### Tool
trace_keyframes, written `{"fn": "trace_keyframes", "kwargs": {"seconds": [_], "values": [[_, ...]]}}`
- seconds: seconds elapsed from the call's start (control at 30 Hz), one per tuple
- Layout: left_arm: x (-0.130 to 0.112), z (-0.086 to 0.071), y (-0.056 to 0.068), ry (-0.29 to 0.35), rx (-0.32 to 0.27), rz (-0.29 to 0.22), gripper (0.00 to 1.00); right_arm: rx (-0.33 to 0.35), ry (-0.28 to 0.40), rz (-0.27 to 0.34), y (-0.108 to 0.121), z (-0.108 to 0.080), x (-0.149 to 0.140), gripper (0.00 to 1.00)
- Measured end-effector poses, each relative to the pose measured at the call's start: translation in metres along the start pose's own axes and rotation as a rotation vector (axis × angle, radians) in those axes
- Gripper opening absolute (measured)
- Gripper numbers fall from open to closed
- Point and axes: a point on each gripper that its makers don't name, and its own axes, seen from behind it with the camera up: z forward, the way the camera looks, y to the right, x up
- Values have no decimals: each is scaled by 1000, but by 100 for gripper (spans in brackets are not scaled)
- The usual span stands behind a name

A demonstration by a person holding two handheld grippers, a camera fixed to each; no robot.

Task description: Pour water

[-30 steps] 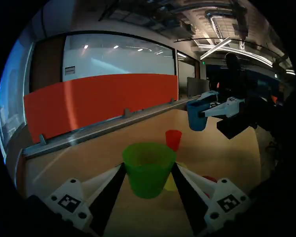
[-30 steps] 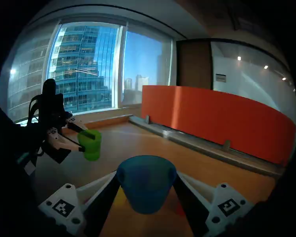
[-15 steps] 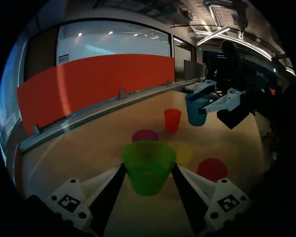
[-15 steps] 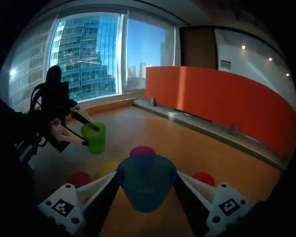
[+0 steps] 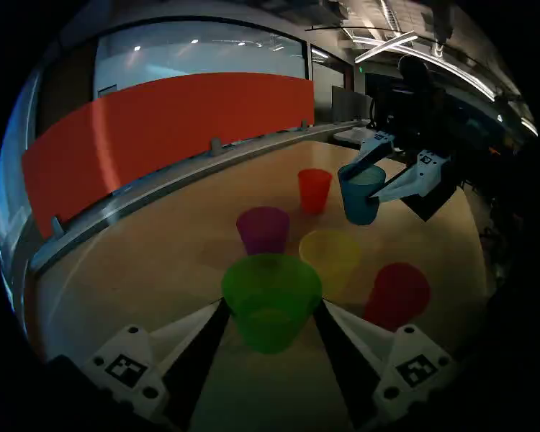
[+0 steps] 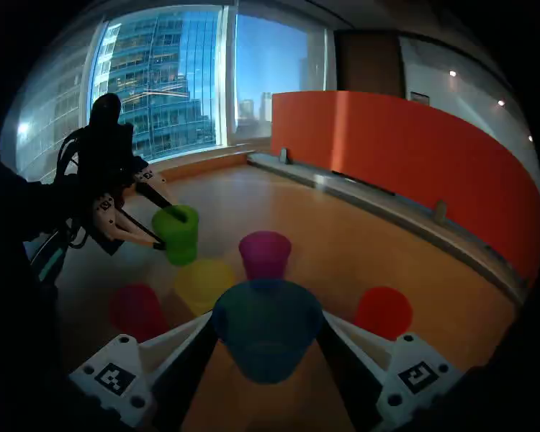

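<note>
Green translucent plastic cup (image 5: 271, 302), low centre in the left gripper view, is pinched upright between both fingers of the left gripper (image 5: 271, 308); the right gripper (image 6: 267, 324) clamps a blue translucent plastic cup (image 6: 267, 338) likewise, probably level against spilling; beyond stands a purple plastic cup (image 5: 263, 229)

legible text: none | wall plaque (image 6: 417, 98): too small to read | marker squares (image 5: 129, 369): patterns, no characters

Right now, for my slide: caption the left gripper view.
Left gripper holds a green cup, right gripper a blue cup; purple cup, yellow cup, red cup and orange cup stand on the table.
</note>
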Motion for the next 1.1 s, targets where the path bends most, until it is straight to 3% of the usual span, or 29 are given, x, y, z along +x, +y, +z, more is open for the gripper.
{"fn": "trace_keyframes", "kwargs": {"seconds": [0.57,1.1], "values": [[-21,14,4,-42,-26,6,83,24,-85,-26,-10,16,-34,91],[-32,20,2,-39,-35,-15,83,31,-115,-26,-16,24,-50,92]]}}
